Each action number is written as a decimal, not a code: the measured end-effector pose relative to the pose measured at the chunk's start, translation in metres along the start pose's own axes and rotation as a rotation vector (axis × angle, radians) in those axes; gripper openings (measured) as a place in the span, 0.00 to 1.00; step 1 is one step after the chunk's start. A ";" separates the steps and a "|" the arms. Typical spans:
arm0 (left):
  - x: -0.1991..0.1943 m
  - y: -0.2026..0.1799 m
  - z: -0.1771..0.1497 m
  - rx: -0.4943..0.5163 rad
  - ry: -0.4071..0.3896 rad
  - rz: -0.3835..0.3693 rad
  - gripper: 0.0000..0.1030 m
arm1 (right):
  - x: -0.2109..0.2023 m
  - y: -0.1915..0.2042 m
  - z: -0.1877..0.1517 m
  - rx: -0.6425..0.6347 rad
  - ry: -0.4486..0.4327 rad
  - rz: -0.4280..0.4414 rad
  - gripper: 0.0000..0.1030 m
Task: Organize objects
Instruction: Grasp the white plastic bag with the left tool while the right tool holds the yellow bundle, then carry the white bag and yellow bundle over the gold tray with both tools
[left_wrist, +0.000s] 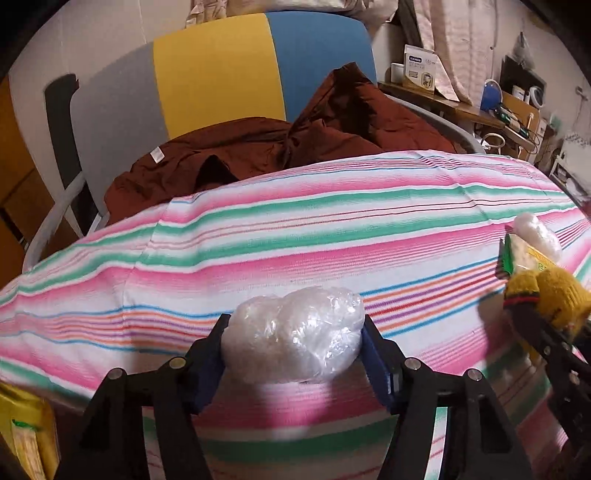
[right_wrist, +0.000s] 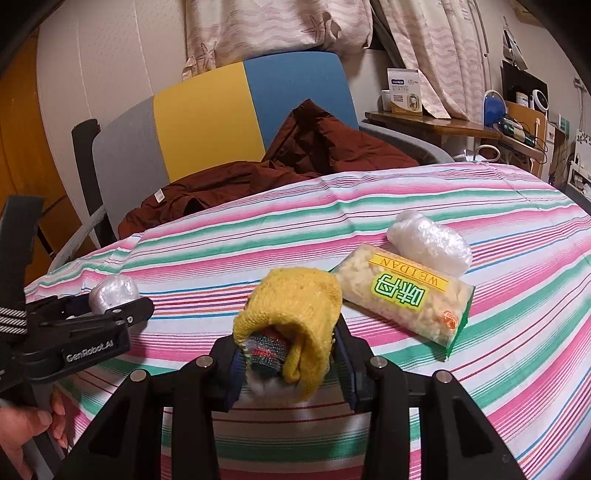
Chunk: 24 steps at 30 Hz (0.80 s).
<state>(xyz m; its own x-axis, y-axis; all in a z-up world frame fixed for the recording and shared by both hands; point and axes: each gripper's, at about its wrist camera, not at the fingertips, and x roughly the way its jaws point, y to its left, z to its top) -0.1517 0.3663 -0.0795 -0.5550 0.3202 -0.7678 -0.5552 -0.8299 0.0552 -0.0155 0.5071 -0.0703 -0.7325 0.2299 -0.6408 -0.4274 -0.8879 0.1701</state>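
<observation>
With the left gripper (left_wrist: 293, 354) clamped on the plastic-wrapped bundle (left_wrist: 295, 332) near the striped tabletop's (left_wrist: 332, 229) near edge – right gripper (right_wrist: 288, 363) gripping the yellow sock (right_wrist: 295, 317) – squeeze gently, lift straight.

A woven striped cloth (left_wrist: 332, 221) is covering the surface, looking matt. A bundle (left_wrist: 295, 336) is showing crinkled, glossy clear plastic wrap. The yellow knit glove (right_wrist: 295, 314) is looking fuzzy and coarse; the snack packet (right_wrist: 402, 299) is shining as smooth film.
</observation>
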 end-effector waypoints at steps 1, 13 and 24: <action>-0.002 0.002 -0.002 -0.012 0.002 -0.005 0.64 | -0.001 0.000 0.000 -0.003 -0.002 -0.002 0.40; -0.048 0.005 -0.029 -0.114 -0.030 -0.105 0.64 | -0.001 0.010 0.000 -0.053 -0.005 -0.041 0.40; -0.120 0.038 -0.042 -0.190 -0.139 -0.141 0.65 | -0.003 0.020 -0.001 -0.110 -0.015 -0.073 0.40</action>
<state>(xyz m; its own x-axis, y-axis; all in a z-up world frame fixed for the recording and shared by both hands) -0.0801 0.2766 -0.0123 -0.5673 0.4876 -0.6636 -0.5140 -0.8393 -0.1773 -0.0214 0.4880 -0.0656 -0.7096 0.3004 -0.6374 -0.4198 -0.9067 0.0401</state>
